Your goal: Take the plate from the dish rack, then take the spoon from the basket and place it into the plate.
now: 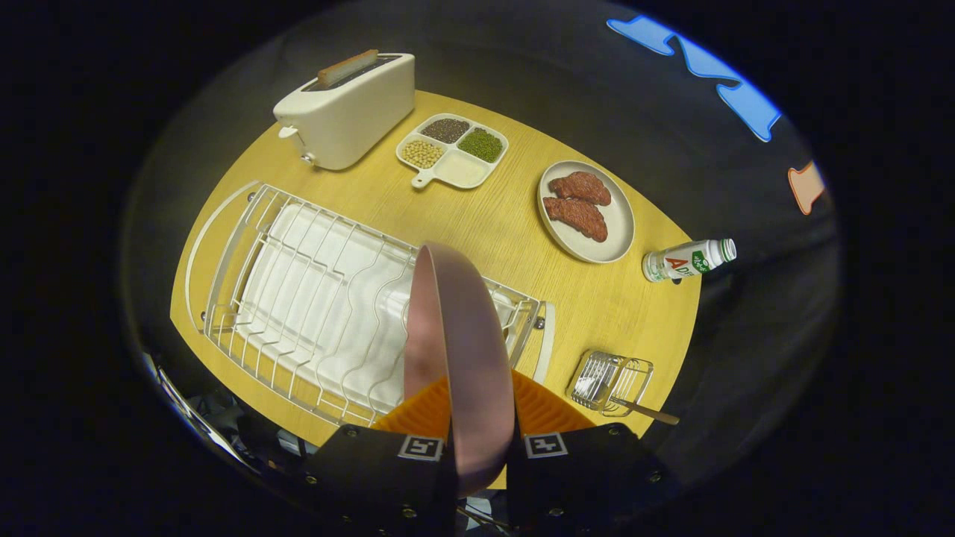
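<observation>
gripper view: claw (481,418) clamps pink plate (462,335) above rack (298,298); spoon (642,409) in basket (608,380).

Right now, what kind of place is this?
Likely a mock kitchen tabletop: a dish rack, toaster and plate of meat sit there, while the gripper grips a pink plate.

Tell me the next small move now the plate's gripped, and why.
Probably carry the pink plate, held on edge between the gripper's fingers above the dish rack, to bare table and lay it flat; the spoon waits in the basket.
</observation>
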A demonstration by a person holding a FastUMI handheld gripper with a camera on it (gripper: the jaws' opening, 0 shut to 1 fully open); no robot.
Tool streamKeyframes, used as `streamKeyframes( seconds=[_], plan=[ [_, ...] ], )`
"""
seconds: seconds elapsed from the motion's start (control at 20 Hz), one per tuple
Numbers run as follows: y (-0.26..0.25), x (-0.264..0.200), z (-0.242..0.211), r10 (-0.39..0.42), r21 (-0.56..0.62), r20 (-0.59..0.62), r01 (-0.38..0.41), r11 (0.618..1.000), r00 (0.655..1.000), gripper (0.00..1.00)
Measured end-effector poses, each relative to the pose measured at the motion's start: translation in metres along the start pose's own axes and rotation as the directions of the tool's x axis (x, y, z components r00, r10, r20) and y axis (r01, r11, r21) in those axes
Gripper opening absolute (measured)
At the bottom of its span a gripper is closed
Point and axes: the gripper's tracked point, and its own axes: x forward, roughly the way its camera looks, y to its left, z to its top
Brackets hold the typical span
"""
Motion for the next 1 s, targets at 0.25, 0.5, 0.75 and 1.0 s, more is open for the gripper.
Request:
streamKeyframes(
  seconds=[0.25,0.5,0.75,1.0],
  plan=[
    [-0.009,-0.009,-0.004,0.017,0.008,0.016,-0.017,1.0,1.0,0.25],
    [-0.017,-0.025,-0.028,0.147,0.156,0.051,-0.153,0.976,0.988,0.25],
    [-0.016,-0.048,-0.076,0.343,0.314,0.126,-0.365,0.876,0.931,0.25],
    [0.007,-0.068,-0.135,0.548,0.372,0.235,-0.595,0.712,0.803,0.25]
  ],
)
